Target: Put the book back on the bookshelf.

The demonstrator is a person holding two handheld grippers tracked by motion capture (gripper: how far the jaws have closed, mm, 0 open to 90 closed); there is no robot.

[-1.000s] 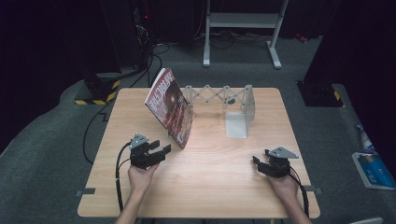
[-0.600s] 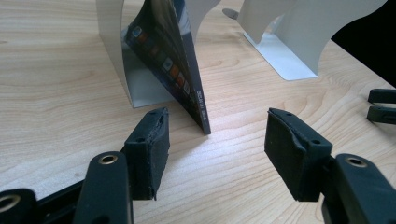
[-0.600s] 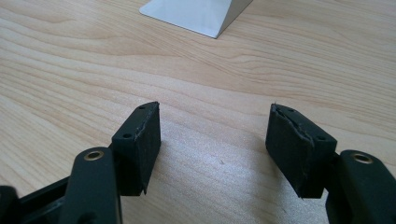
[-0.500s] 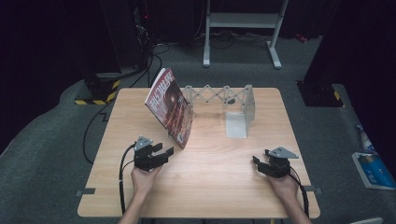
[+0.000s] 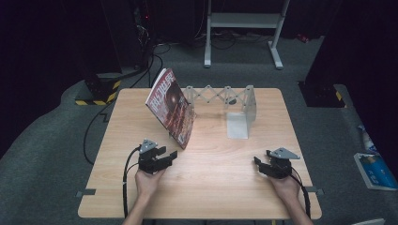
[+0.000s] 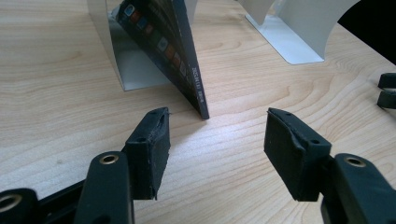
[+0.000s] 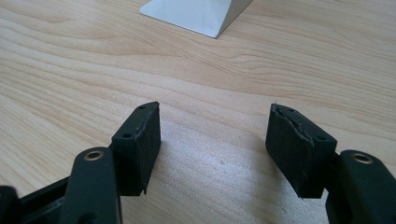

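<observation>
A red-and-black magazine (image 5: 171, 105) stands tilted on the wooden table (image 5: 211, 192), leaning against the left end of a grey extendable book rack (image 5: 218, 96). My left gripper (image 5: 168, 157) rests on the table just in front of the magazine's lower corner, open, with nothing between its jaws. In the left gripper view the magazine's spine (image 6: 194, 79) comes down to the table just ahead of the left gripper (image 6: 217, 135). My right gripper (image 5: 258, 165) sits open near the front right of the table. In its own view the right gripper (image 7: 215, 135) has bare wood between its pads.
The rack's right end plate (image 5: 239, 123) stands at mid table; its flat base (image 7: 196, 11) lies ahead of the right gripper. Behind the table are a white stand's legs (image 5: 244, 21) and a yellow-and-black striped base (image 5: 101, 91). A blue packet (image 5: 373, 169) lies on the floor at right.
My left gripper has slid a little to the right and toward the near edge. The right gripper and the magazine have stayed still.
</observation>
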